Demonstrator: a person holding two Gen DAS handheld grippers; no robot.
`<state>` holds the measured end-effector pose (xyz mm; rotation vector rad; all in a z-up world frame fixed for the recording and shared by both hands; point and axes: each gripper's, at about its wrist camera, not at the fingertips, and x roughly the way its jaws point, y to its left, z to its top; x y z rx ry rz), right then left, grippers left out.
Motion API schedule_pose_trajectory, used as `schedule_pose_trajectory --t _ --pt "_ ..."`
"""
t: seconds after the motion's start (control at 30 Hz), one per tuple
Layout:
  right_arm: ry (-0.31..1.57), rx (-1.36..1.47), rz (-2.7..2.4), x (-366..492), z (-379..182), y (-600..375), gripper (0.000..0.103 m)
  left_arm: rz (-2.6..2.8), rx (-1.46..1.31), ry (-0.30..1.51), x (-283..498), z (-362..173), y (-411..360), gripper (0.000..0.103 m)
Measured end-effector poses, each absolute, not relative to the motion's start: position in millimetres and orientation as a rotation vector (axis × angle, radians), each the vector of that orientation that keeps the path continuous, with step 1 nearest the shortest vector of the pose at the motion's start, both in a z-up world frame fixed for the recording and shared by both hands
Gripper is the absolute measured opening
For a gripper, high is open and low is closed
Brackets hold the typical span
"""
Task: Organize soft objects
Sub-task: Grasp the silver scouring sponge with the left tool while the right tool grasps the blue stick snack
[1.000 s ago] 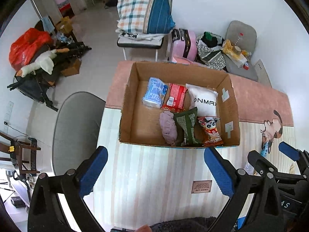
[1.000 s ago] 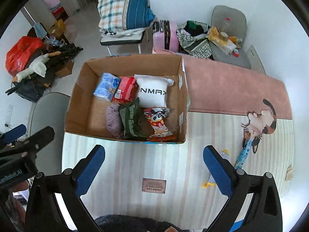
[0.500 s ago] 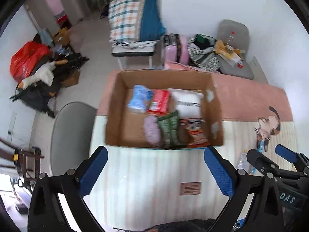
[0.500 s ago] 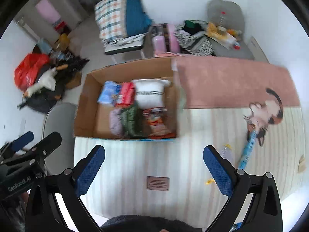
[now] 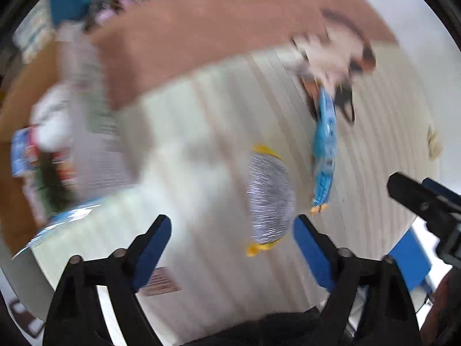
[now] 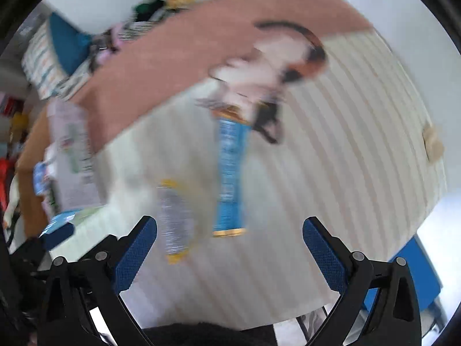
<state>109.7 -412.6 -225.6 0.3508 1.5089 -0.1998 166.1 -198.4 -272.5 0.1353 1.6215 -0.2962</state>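
Both wrist cameras look steeply down on the striped mat (image 5: 201, 173), sharing the blue packet (image 6: 230, 173).

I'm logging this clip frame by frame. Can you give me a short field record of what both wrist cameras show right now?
image quality: heavy motion blur in both views
left gripper: open, empty
right gripper: open, empty
silver packet: yellow ends, lying on the striped mat, ahead of the left gripper
blue packet: long, lying beside the silver one, apart from it
cardboard box: at far left, contents too blurred to list
cat picture: on the mat, beyond the blue packet
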Motion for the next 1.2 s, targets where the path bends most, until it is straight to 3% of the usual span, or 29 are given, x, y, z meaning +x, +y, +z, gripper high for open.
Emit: schedule_pose_trajectory --t 0.3,0.37,0.6,0.7,0.77,0.8,0.9,1.0,1.2 --pt "1.600 0.469 -0.173 106.4 -286.0 -447.8 0.092 -0.255 0.242 1.786 171.8 -361.6 -240.3 0.084" --pt "1.613 0.467 -0.150 114.2 -296.0 -439.9 0.092 -0.236 0.225 1.812 170.8 -365.4 -232.1 0.073" --pt "1.670 0.404 -0.112 150.6 -335.6 -401.0 0.082 -0.154 0.157 1.803 181.0 -362.9 -201.2 0.073" --pt "1.687 0.358 -0.124 159.0 -344.7 -389.9 0.079 -0.146 0.139 1.786 183.7 -358.1 -193.6 0.060" --pt "1.706 0.327 -0.139 161.0 -350.8 -383.7 0.063 -0.141 0.129 1.772 183.7 -354.0 -188.2 0.043" --pt "1.703 0.307 -0.154 161.4 -350.9 -379.9 0.058 -0.142 0.119 1.773 183.0 -353.8 -184.8 0.042" --pt "1.687 0.243 -0.189 162.0 -349.7 -367.7 0.024 -0.130 0.058 1.770 184.0 -351.9 -174.2 0.040" --pt "1.700 0.282 -0.173 158.6 -349.4 -363.8 0.018 -0.133 -0.034 1.778 179.8 -344.6 -149.1 0.038" --pt "1.664 0.336 -0.072 141.9 -313.1 -353.3 0.017 -0.178 -0.158 1.696 172.8 -291.1 -113.5 0.038"
